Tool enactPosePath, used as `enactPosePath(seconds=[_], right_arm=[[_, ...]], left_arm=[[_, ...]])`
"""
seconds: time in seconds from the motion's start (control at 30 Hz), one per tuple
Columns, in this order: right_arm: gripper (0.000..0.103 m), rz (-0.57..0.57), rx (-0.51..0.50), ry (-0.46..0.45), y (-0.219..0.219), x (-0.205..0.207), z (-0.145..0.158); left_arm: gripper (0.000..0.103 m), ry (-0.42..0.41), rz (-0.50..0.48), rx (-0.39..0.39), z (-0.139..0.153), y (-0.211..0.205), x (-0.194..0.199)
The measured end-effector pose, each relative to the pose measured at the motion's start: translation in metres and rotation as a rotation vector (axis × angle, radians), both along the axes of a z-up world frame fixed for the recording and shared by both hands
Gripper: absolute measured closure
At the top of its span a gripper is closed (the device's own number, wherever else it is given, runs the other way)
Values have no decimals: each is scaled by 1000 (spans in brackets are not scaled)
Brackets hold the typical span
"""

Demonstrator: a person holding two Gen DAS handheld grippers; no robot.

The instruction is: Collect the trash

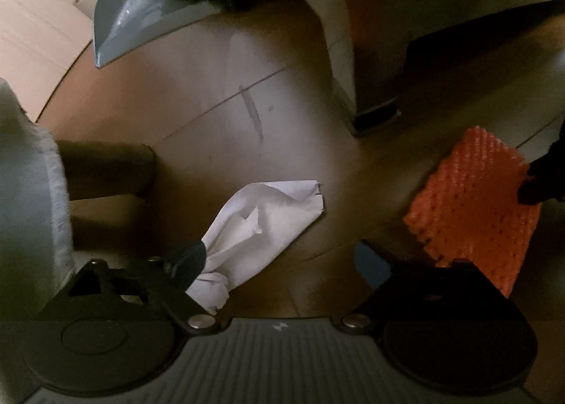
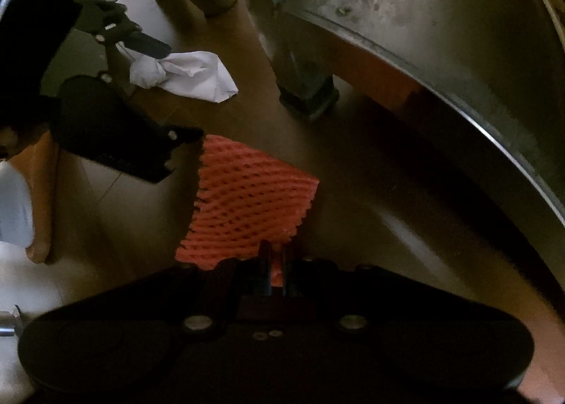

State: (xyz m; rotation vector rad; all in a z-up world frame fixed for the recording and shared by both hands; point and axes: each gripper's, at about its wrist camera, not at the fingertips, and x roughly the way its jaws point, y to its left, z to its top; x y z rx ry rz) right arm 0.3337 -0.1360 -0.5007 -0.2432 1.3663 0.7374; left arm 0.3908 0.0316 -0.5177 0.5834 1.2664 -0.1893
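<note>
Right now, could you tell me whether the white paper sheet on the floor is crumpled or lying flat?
Crumpled. The white paper sheet is creased, with one end twisted into a wad beside the open left gripper.

On the floor (image 1: 219, 86) a crumpled paper (image 1: 261, 224) is seen lying between the fingers of the left tongs (image 1: 282, 255), nearer the left finger, whose tip rests against the paper's bunched end. To the right of the paper, apart from it, a foam net (image 1: 469, 206) is held at one edge by the right tongs (image 2: 277, 255). Beyond the paper, a dustpan (image 1: 134, 23) with a brush in it is found at the far left. A metal leg (image 1: 370, 61) is planted on the floor behind the foam net, under a tabletop (image 2: 423, 16) that stretches to the right. A fabric edge (image 1: 31, 174) hangs at the paper's left.
</note>
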Motion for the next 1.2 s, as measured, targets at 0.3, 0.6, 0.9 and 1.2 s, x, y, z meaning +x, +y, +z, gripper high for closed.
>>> enactPosePath(seconds=[0.3,0.6,0.9,1.2], right_arm=[[98,-34,15,25,-3,3,-7],[98,-29,-30,-3,4,-1,-2],[99,-14,-54,-26,17,-14,23],[99,-40,-64,27,8,-17,9]], left_arm=[[47,96,65,-157,-1,19,25],[94,90,62,-164,-1,15,8],[97,23,98,-126,29,9,-10],[68,-19,79,-130,29,12,5]])
